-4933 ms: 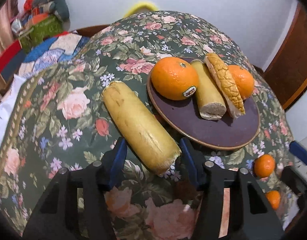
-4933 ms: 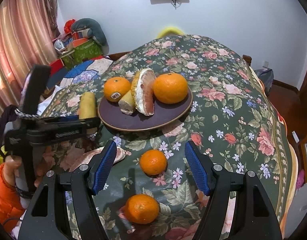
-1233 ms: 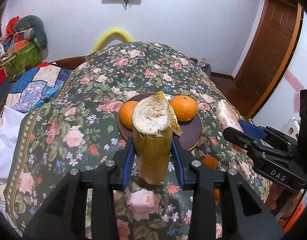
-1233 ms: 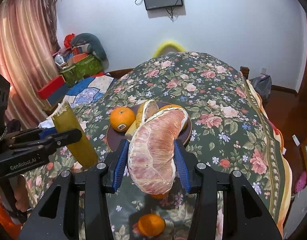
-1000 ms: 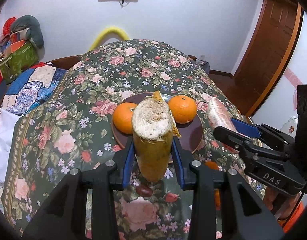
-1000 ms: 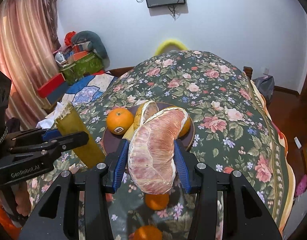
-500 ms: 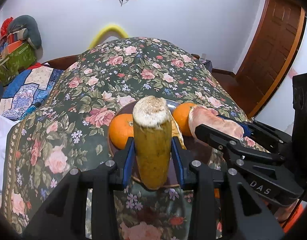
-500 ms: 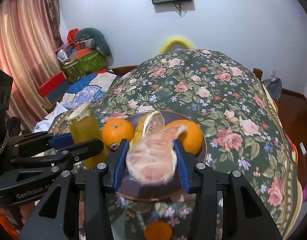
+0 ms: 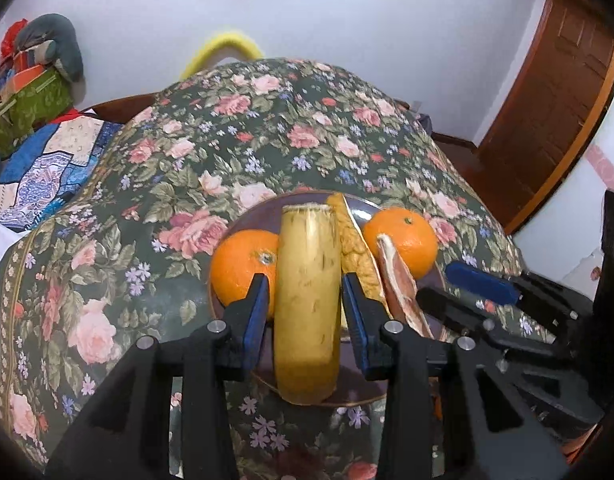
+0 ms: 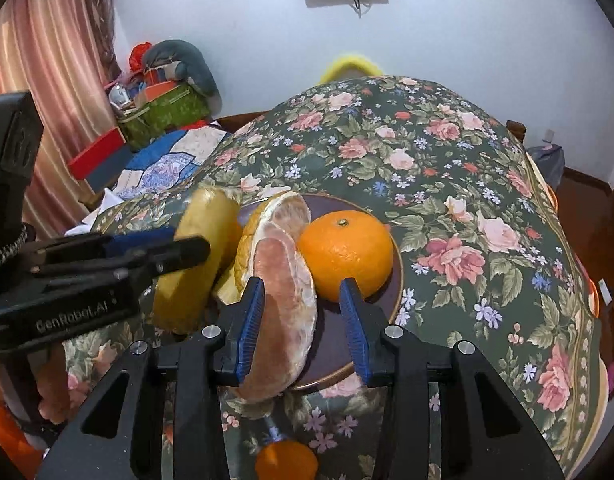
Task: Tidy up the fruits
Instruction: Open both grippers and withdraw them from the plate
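Landmark: round dark purple plate with a thin gold rim (image 9: 243,224) (image 10: 397,276), set on a dark green rose-patterned cloth (image 9: 267,136) (image 10: 447,168) that covered the table.

Item 1. Left gripper (image 9: 307,312) (image 10: 155,254), black with blue finger pads, jaws pressed against both flanks of a long yellow cylindrical fruit piece with a cut pale end (image 9: 307,300) (image 10: 195,256). The piece was over the near-left part of the plate; the views do not settle whether it touched the plate.

Item 2. Right gripper (image 10: 303,324) (image 9: 463,292), same make, jaws apart. The left pad lay against a peeled pink pomelo wedge (image 10: 285,304) (image 9: 401,284); the right pad stood clear of it, with a gap between. The wedge sat over the near rim of the plate, its lower end overhanging the cloth.

Item 3. Second pomelo segment with a yellow wrinkled rind (image 9: 355,256) (image 10: 283,212), upright on the plate just behind the pink wedge.

Item 4. Large orange with a green stem scar (image 10: 345,254) (image 9: 401,236), on the right part of the plate, just beside the pink wedge.

Item 5. Second large orange (image 9: 243,268), on the left part of the plate, partly hidden behind the left gripper's left finger (image 9: 255,312).

Item 6. Small orange mandarin (image 10: 287,462), on the cloth off the plate's near edge, below the right gripper.
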Demonstrator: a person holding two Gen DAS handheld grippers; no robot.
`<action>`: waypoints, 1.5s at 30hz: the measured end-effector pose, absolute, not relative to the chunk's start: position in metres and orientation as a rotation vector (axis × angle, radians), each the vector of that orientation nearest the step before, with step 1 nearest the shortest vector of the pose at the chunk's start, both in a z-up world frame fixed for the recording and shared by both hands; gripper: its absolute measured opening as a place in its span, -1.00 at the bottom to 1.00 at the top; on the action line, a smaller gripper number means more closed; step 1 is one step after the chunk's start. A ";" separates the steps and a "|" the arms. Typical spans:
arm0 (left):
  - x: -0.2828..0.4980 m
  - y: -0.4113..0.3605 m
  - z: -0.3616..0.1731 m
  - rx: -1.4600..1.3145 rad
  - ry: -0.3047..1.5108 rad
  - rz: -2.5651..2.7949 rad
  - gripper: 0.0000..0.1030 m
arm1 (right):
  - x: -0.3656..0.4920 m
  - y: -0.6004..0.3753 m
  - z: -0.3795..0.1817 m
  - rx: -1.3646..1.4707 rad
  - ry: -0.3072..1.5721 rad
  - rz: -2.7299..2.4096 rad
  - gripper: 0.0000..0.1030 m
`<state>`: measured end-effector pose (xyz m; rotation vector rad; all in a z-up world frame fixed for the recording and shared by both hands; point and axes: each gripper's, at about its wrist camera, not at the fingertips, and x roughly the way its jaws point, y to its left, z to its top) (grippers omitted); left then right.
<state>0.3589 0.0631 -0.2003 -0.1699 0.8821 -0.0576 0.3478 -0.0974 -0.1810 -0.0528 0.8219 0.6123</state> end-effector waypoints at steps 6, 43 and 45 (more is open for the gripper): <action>0.348 0.062 -0.198 -0.157 0.882 -0.044 -0.20 | 0.342 -0.102 -0.174 -0.040 0.819 0.611 -0.23; 0.211 0.045 -0.186 -0.118 0.902 -0.017 0.30 | 0.227 -0.146 -0.178 -0.117 0.834 0.544 0.25; 0.211 0.047 -0.194 -0.121 0.921 -0.015 0.30 | 0.228 -0.147 -0.188 -0.121 0.863 0.534 0.25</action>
